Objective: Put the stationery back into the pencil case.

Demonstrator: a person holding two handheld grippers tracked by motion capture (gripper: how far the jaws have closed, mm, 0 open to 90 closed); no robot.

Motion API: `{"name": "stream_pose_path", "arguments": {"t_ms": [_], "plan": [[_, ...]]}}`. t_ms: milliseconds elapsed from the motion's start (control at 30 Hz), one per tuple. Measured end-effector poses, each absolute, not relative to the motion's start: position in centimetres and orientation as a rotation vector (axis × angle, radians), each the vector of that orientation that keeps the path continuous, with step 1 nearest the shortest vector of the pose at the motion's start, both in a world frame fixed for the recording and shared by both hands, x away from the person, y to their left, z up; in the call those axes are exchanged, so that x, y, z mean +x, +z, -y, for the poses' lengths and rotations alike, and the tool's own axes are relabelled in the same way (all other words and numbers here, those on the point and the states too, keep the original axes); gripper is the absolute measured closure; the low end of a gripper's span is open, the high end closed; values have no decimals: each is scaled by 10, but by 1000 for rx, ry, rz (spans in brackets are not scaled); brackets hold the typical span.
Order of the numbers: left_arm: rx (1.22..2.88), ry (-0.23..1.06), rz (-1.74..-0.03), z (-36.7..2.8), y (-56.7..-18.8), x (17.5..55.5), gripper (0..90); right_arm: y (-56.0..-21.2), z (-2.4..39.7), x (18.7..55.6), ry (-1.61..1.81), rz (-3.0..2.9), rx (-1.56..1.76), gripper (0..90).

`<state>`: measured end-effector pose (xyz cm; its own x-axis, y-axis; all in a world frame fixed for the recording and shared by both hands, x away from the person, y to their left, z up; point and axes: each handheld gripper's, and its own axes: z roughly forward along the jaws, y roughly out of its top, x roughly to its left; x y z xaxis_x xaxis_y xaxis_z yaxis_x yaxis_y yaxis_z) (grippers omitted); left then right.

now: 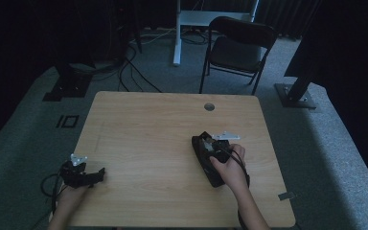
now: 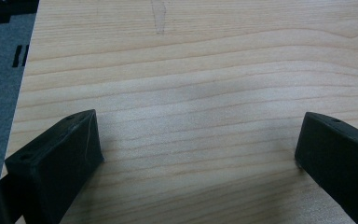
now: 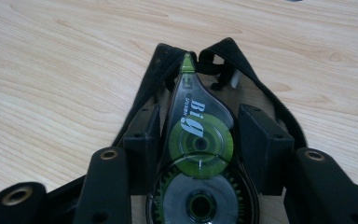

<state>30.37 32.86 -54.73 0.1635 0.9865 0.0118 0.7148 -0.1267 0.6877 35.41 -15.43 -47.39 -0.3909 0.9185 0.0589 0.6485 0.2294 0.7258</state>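
Tape [image 3: 199, 154] sat between my right tool's [image 3: 200, 140] jaws, tip aimed into a black pouch [image 3: 261, 93] on the bench [image 1: 148, 124], seemingly for stowing. My left tool [image 2: 198, 154] rested apart, jaws wide, empty.

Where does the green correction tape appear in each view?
High view: at the right gripper, right of centre, too dark to make out.
Left gripper view: the wooden table lies between the open jaws.
Right gripper view: correction tape centre, between the jaws.
Shared landmark: the wooden table.
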Motion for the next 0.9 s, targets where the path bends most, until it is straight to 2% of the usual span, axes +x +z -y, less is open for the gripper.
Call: {"name": "stream_pose_path", "arguments": {"t_ms": [900], "plan": [[1905,653,-1607,-329,-547,304,5,-495,142,367,786,-2143,1543,506]]}}
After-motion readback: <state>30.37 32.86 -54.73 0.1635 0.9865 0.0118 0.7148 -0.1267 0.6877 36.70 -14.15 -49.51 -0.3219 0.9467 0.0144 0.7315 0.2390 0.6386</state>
